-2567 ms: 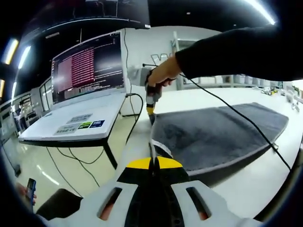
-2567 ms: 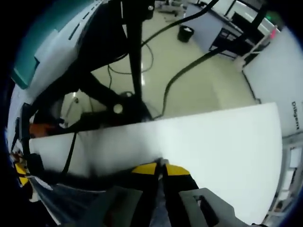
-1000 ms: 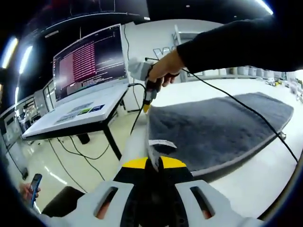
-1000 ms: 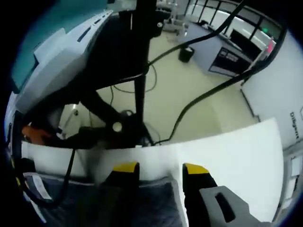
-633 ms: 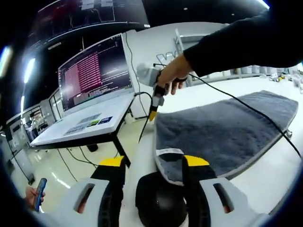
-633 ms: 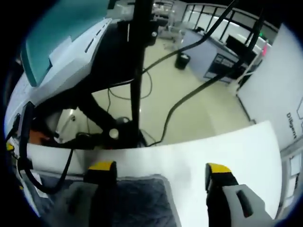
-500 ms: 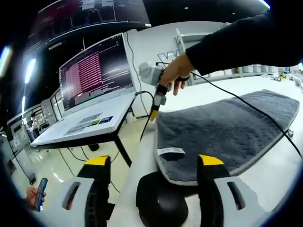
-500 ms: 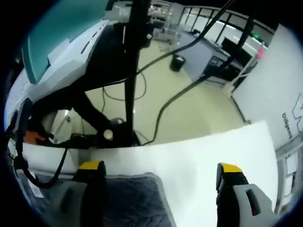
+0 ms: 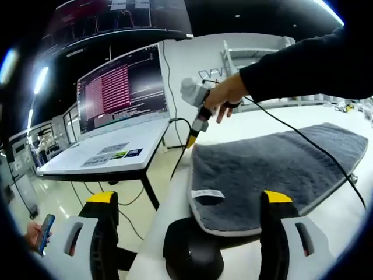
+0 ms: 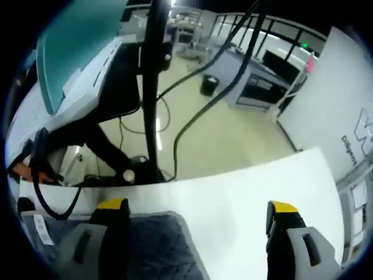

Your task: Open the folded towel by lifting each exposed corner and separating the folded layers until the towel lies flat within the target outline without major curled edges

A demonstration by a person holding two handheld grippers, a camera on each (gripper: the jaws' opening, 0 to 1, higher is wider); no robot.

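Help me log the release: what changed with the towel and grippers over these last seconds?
Both grippers, left gripper and right gripper, opened and let go of the towel corners they had pinched; its edge dropped onto the table. The towel stayed spread out.

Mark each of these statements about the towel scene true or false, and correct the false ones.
1. The grey towel lies spread on the white table. True.
2. The left hand-held gripper is clamped on the towel's corner. False: its jaws stand wide apart, holding nothing.
3. A white label sits near the towel corner closest to the left hand-held gripper. True.
4. The right hand-held gripper is shut. False: its jaws are wide open above the table edge.
5. The monitor beside the table is switched off. False: it shows lines of text.
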